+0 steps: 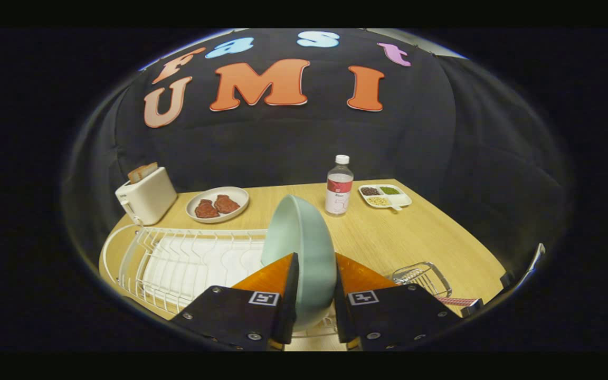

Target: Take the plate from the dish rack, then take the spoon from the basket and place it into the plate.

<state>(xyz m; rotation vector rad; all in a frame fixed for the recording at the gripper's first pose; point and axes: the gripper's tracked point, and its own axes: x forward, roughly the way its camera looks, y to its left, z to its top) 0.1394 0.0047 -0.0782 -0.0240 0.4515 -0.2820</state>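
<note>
A: Step in hand was getting the plate (304,253) out of the dish rack (177,264). The gripper (314,295) had its fingers closed on the plate's lower rim, one finger pressing on each face. Plate stood on edge, upright, between the fingers and rising beyond them.

B: Advice for the lift?

A: Judged best to raise it straight up until clear of the rack wires, keep the grip firm, then tip it flat over bare counter (415,237) at about 1 o'clock from the fingers. An edge grip on glazed ware could slip.

B: Appearance of the plate?

A: Pale green, smooth, deep, almost bowl-like; convex back faced 3 o'clock. It looked clean.

B: And the basket?

A: Wire basket (423,277) just beyond the right finger, at 2 o'clock. Spoon not made out.
</note>
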